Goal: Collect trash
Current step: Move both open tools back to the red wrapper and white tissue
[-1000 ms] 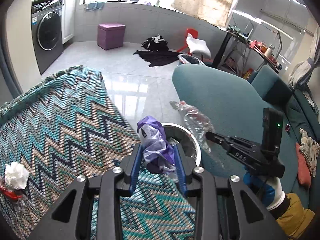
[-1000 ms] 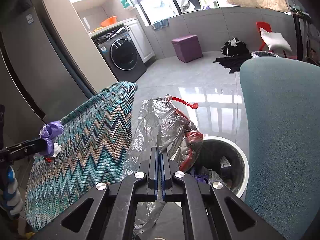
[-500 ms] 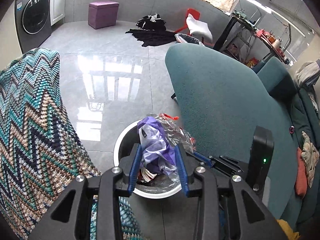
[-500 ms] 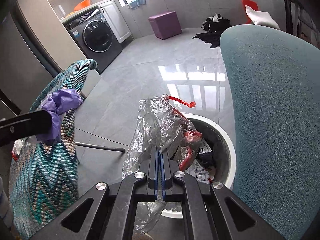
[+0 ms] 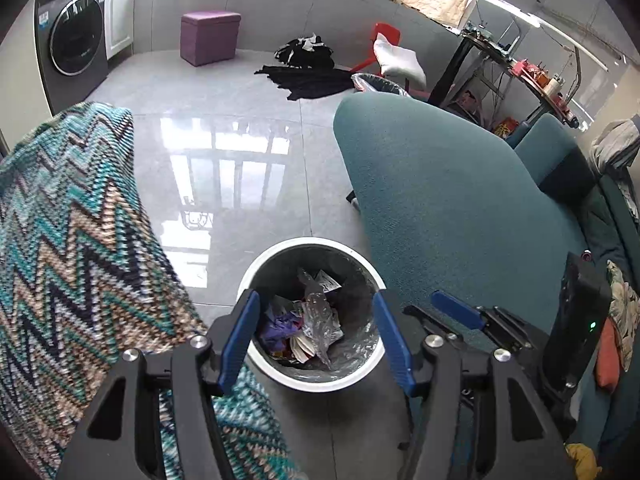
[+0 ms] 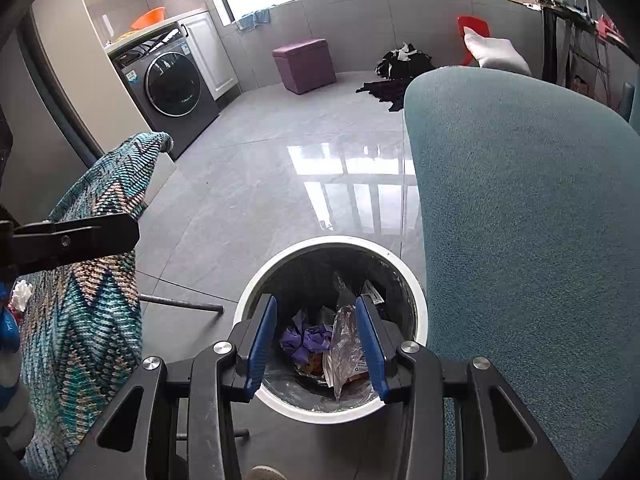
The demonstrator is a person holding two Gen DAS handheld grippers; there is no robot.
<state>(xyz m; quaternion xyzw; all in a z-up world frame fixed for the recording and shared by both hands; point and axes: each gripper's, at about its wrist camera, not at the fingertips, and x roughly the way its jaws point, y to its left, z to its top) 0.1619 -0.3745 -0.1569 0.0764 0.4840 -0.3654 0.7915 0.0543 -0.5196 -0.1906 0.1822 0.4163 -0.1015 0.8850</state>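
A white-rimmed trash bin [image 5: 256, 276] stands on the floor between a zigzag-covered table and a teal sofa; it also shows in the right wrist view [image 6: 416, 300]. Inside lie a crumpled purple wrapper [image 5: 278, 326] [image 6: 310, 340] and a clear plastic bag [image 5: 320, 316] [image 6: 344, 344] among other scraps. My left gripper [image 5: 314, 336] is open and empty above the bin. My right gripper [image 6: 316, 340] is open and empty above the bin too; its blue finger [image 5: 456, 310] shows in the left wrist view. A white tissue ball [image 6: 22, 294] lies on the table.
The zigzag cloth table [image 5: 72, 260] is at the left, the teal sofa [image 5: 460, 208] at the right. Across the tiled floor stand a washing machine [image 6: 172, 84], a purple ottoman [image 6: 304, 64], black clothes [image 5: 308, 76] and a red chair [image 6: 474, 26].
Both grippers opened over the bin. The purple wrapper left my left gripper and the clear plastic bag left my right gripper; both now lie inside the bin.
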